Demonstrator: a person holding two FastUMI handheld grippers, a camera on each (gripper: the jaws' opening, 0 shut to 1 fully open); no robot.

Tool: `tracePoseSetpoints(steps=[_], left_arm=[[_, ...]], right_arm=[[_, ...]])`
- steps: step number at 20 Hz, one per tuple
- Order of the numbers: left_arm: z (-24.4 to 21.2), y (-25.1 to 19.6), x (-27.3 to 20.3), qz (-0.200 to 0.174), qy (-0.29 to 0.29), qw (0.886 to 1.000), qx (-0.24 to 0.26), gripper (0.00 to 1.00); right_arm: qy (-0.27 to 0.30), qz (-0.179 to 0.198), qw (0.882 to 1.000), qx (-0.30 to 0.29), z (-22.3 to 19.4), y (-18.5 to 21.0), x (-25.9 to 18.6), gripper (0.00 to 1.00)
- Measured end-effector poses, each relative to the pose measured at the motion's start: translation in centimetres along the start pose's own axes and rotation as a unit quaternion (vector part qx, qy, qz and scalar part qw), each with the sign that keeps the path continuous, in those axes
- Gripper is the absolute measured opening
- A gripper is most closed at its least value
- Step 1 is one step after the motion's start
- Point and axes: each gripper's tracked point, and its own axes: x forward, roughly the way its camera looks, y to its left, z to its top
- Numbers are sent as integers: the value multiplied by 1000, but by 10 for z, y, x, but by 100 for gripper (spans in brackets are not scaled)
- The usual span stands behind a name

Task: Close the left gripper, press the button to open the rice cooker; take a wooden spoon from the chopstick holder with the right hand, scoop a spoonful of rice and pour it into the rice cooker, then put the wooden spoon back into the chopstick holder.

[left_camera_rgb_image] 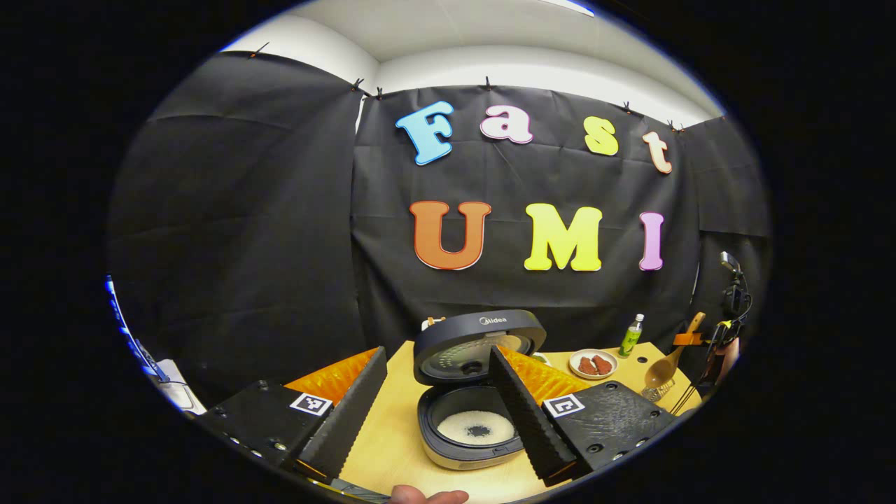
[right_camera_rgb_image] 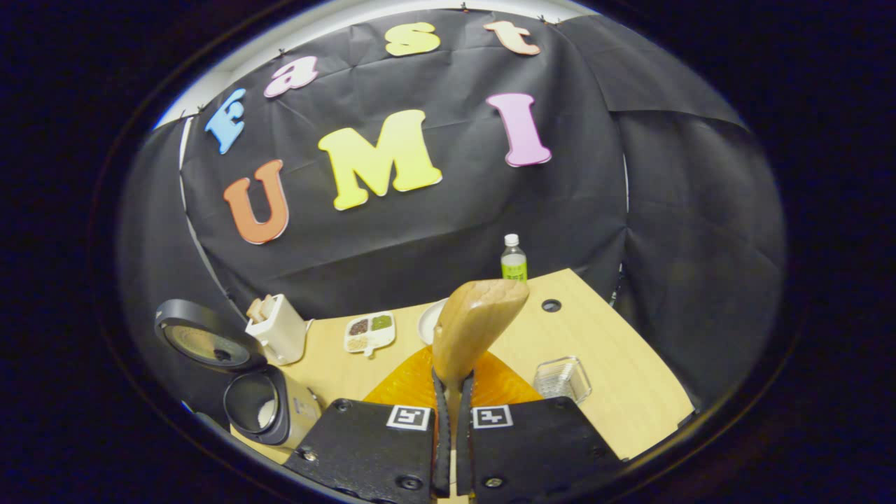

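The dark rice cooker [left_camera_rgb_image: 470,448] stands open on the wooden table, lid [left_camera_rgb_image: 479,339] raised, with white rice in its pot. My left gripper [left_camera_rgb_image: 437,420] is open, its fingers spread wide to either side of the cooker and holding nothing. My right gripper [right_camera_rgb_image: 451,381] is shut on the wooden spoon [right_camera_rgb_image: 476,322], which sticks up between its fingers. In the left gripper view the spoon [left_camera_rgb_image: 663,367] hangs at the far right, bowl downward, above the table's right end. The white chopstick holder [right_camera_rgb_image: 278,336] stands behind the cooker [right_camera_rgb_image: 269,406].
A plate [left_camera_rgb_image: 593,364] with brown pieces and a green bottle [left_camera_rgb_image: 631,336] sit at the back right. A divided dish of grains [right_camera_rgb_image: 369,332] lies mid-table, and a clear glass container [right_camera_rgb_image: 563,378] stands near the right gripper. A hand [left_camera_rgb_image: 427,497] shows at the bottom edge.
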Motion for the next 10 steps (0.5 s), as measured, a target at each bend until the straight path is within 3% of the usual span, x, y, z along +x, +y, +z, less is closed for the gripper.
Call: tracePoseSetpoints(steps=[6, 10], left_arm=[[-6, -10, -21, -36, -10, 999, 12, 94], [-12, 2, -36, -27, -4, 1000, 9, 94]], right_arm=[[29, -31, 998, -51, -64, 29, 4, 8], [38, -65, 991, -112, -103, 30, 24, 9]])
